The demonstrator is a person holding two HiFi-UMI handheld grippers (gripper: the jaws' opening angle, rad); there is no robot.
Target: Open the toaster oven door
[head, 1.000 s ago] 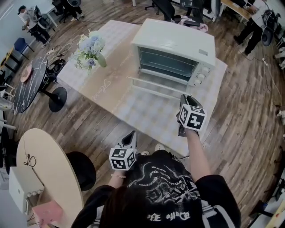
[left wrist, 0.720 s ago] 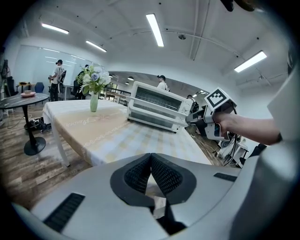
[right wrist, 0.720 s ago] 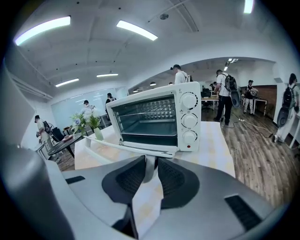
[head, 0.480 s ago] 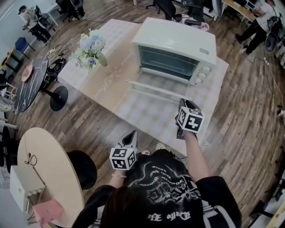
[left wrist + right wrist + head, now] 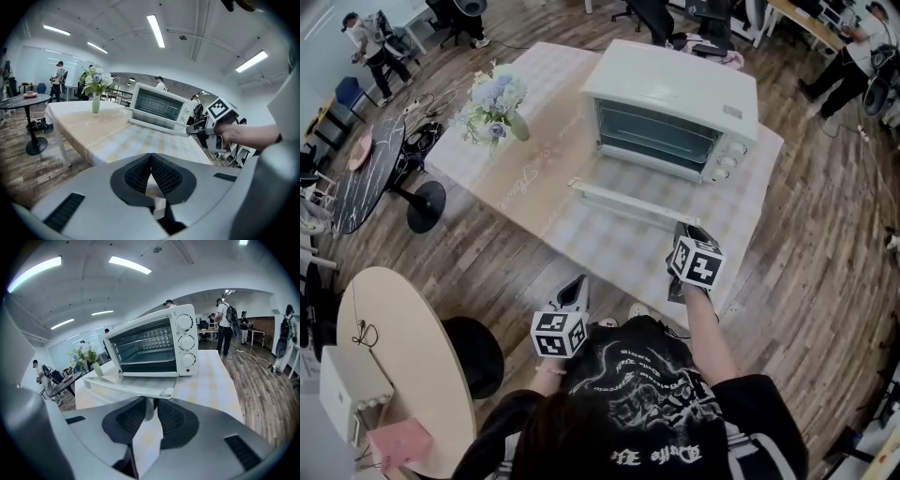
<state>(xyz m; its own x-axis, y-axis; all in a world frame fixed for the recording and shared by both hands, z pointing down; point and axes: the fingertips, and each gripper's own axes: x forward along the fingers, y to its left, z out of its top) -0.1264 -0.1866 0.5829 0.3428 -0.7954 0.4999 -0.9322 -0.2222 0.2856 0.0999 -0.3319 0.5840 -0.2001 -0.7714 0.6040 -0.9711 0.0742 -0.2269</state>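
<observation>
The toaster oven [image 5: 675, 103] sits on the counter [image 5: 534, 169]. Its door [image 5: 623, 202] lies almost flat, so I think the opening is nearly done. The right gripper [image 5: 684, 230] is at the door's front corner. Its jaws are a little apart and pinch a white bit of the door handle [image 5: 149, 411]. Next it should just let go gently. The left gripper [image 5: 578, 284] waits by the person's tummy, jaws closed on nothing. Only the right gripper view shows the pinch. Only the head view shows the whole door.

Wood plank floor [image 5: 825, 244], round black table [image 5: 366, 178], ceiling strip lights [image 5: 156, 30]
</observation>
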